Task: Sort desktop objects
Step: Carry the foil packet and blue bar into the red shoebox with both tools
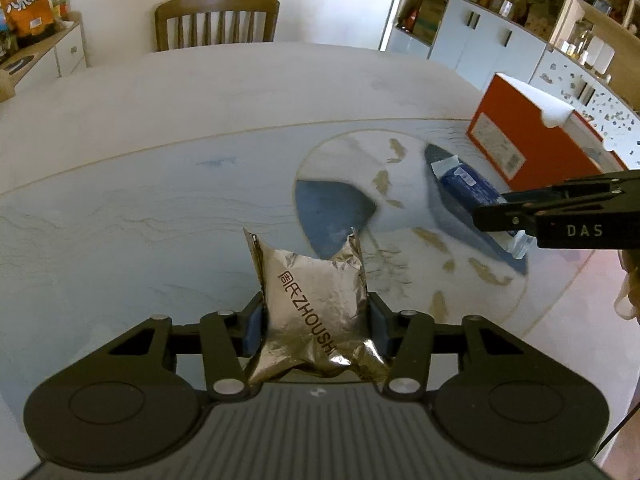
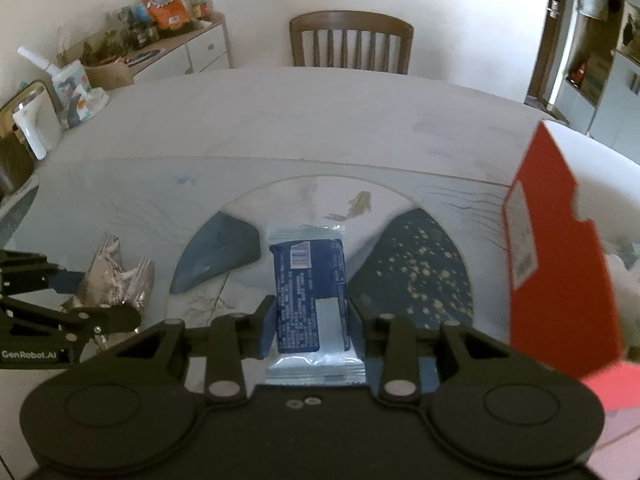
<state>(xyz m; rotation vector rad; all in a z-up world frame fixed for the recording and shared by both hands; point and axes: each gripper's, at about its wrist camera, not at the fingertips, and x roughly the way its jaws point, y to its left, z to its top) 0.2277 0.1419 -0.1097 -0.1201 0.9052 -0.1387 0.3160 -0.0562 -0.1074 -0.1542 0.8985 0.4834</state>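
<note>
Pale and round, the bench (image 1: 160, 128) fills a dining room, with a wooden slat-back chair (image 1: 217, 20) at its far edge and an orange-red cardboard box (image 1: 536, 140) near its right edge.

Between the blue pads of the left hand-held gripper (image 1: 316, 320) sits a crinkled silver foil sachet with dark lettering (image 1: 316, 304), at the near side of the bench; the pads touch its flanks, so I judge it gripped. It looks light and puffy, a soft pouch that will dent and may slide on its slick foil, so the filled middle is the place to hold, not the flimsy crimped ends. Its long axis runs away from the camera toward the far edge, one torn-looking end pointing that way.

The right hand-held gripper (image 2: 312, 320) is closed on a flat dark blue snack packet with clear crimped ends (image 2: 310, 300), nearer the box and apparently lifted off the bench. That packet seems light, fairly stiff inside its slippery film; the pads clamp its long sides near the rear half. Its long axis also points at the far edge, barcode end forward.
</note>
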